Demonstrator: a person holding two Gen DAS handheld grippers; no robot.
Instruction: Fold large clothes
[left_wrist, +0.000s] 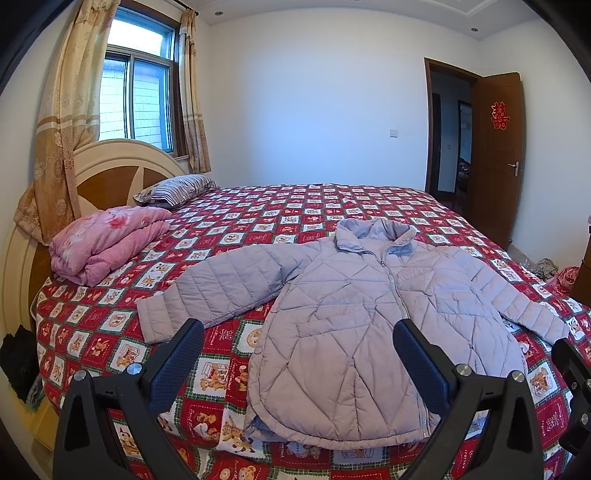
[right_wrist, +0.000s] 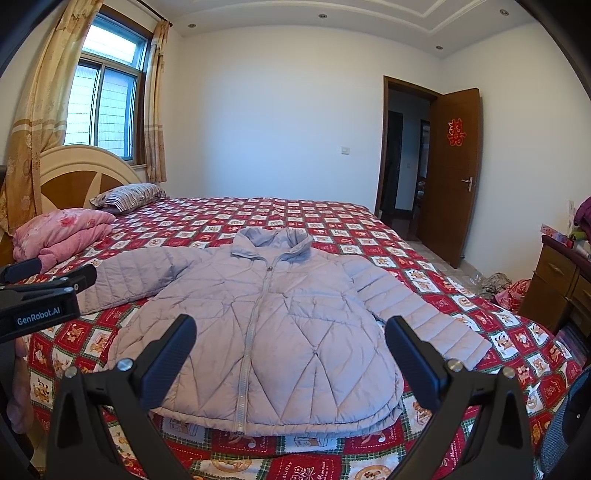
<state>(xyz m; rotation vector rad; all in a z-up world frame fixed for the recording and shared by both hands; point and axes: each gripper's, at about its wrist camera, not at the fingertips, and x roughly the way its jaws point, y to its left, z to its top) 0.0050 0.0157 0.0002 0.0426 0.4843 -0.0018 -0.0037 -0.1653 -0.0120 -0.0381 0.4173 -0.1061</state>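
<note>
The puffy jacket (right_wrist: 258, 332) is laid flat, zipped up, on the bed (right_wrist: 332, 218). Nothing is held: the left gripper (left_wrist: 299, 354) and right gripper (right_wrist: 291, 350) are spread wide. A sleeve (left_wrist: 207, 295) is best pinched near its cuff and folded across the front.

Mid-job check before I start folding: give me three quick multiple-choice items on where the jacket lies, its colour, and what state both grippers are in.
1. Where does the jacket lie?
A. Spread flat on the patterned bedspread
B. Hung on the door
C. Stuffed under the striped pillow

2. What colour is the jacket?
A. Dark green
B. Pale lilac
C. Bright orange

3. What state are the grippers in?
A. Both shut on a sleeve
B. Left shut on the collar, right open
C. Both open, holding nothing

Answers: 1 A, front up with both sleeves out to the sides. 2 B, quilted lilac fabric. 3 C, the left gripper and right gripper both show spread fingers clear of the fabric.
</note>
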